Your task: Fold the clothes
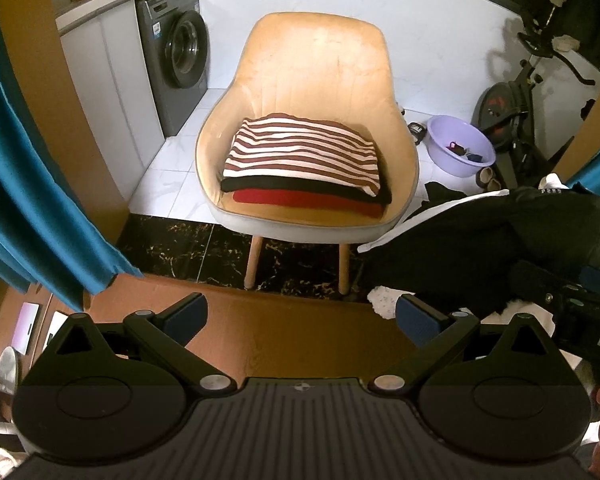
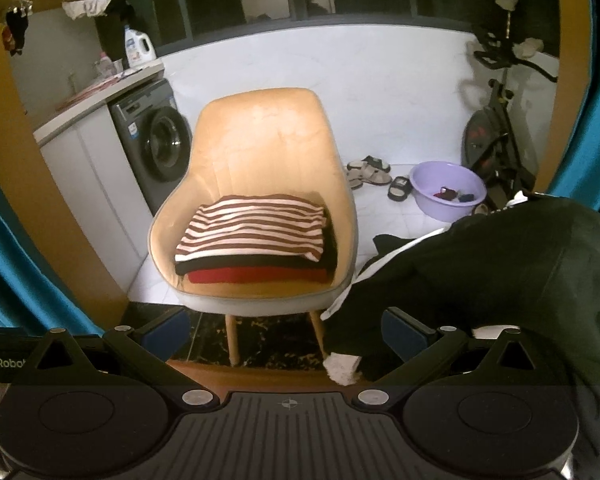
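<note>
Nearest to the cameras, the left gripper (image 1: 302, 316) and the right gripper (image 2: 286, 332) both stand with fingers spread wide and hold nothing. Just beyond them, on the right side, a dark garment (image 2: 500, 272) with a white edge lies loose and bunched; what carries it cannot be told. Farther away, on the seat of the tan chair (image 1: 316, 60), three folded pieces rest in a stack: the striped top (image 1: 300, 152) above, a black piece (image 1: 300, 185) under it, and a red piece (image 1: 308, 200) at the bottom.

The scene fits both a pile with one garment left to fold and a pause between garments. The risks seem these: the dark garment hangs partly over an edge, so a pull at one corner could drag it down to the floor. The stack sits near the front of the seat, so a push from a gripper, or another piece set down off-centre, could slide the layers apart.
</note>
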Demonstrator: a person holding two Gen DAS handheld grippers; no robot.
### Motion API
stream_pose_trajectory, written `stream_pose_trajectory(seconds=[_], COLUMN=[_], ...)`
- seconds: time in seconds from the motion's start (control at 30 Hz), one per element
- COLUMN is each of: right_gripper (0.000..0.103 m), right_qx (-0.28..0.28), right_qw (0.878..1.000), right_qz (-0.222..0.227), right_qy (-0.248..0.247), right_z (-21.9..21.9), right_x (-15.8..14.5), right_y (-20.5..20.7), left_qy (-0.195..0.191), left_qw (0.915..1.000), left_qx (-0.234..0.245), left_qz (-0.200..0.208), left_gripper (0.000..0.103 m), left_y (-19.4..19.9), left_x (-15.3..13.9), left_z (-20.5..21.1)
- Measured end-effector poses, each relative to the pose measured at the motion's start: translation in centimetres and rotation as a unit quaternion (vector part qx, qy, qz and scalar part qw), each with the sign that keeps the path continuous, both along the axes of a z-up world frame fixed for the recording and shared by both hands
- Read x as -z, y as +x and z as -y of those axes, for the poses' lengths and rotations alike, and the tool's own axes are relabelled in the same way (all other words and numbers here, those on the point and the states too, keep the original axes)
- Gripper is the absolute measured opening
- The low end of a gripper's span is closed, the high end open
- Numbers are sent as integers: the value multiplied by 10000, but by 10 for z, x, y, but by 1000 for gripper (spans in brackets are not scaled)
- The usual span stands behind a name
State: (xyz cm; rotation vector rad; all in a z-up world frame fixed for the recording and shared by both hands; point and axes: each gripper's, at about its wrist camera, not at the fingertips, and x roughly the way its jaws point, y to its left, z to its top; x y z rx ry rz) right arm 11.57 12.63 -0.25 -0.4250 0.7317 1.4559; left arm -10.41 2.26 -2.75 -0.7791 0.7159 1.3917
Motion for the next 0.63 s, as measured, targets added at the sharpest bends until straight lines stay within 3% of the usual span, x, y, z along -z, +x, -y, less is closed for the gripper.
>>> stream_pose_trajectory(seconds=[0.63], right_gripper=[102], right_qx=[0], right_qw=[10000], right_qz=[35], right_qy=[-68], right_z=[-10], right_x=[0], right_y=[3], left_qy=[96], left_qw=[9999], left_qx=[92], left_qz=[5], left_gripper=[102], left_y=[3], left_x=[-5], left_z=[-5])
